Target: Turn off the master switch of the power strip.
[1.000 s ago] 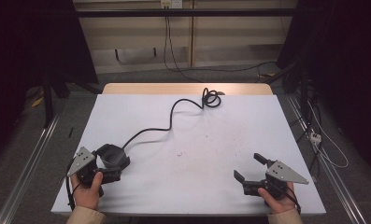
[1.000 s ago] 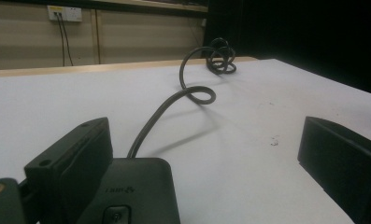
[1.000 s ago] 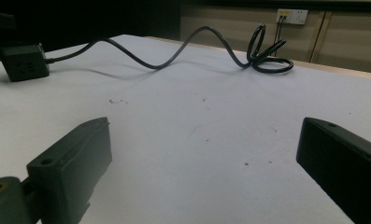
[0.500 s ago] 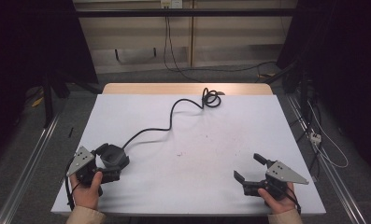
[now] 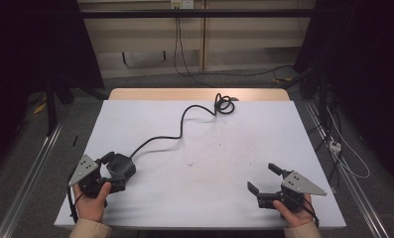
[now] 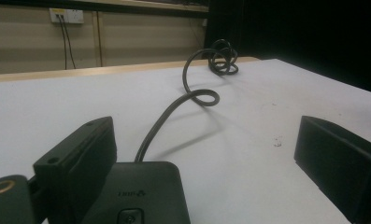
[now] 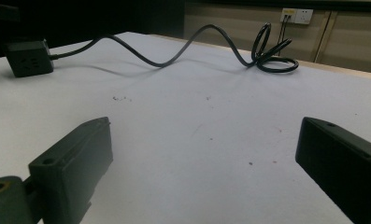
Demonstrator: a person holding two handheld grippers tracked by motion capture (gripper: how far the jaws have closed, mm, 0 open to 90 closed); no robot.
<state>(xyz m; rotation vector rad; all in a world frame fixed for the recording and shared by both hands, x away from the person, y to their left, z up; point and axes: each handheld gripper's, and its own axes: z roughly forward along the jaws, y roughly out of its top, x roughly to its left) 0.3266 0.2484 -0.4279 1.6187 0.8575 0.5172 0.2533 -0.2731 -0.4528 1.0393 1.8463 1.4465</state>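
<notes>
A black power cube (image 5: 122, 166) with a button on top lies at the near left of the white table (image 5: 224, 144). Its black cable (image 5: 182, 126) snakes away to a coil (image 5: 225, 104) at the far edge. My left gripper (image 5: 114, 173) stands open around the cube. In the left gripper view the cube (image 6: 141, 196) rests against the left jaw, with a wide gap to the right jaw. At the near right my right gripper (image 5: 262, 177) is open with nothing between its fingers. The right gripper view has the cube (image 7: 29, 57) far off at the left and the cable (image 7: 174, 58) running toward the coil (image 7: 272, 56).
A wall socket (image 5: 180, 4) with leads hanging from it sits on the back wall. Metal rails (image 5: 31, 168) run along the floor on both sides of the table. Loose wires and a plug strip (image 5: 336, 146) lie on the floor at the right.
</notes>
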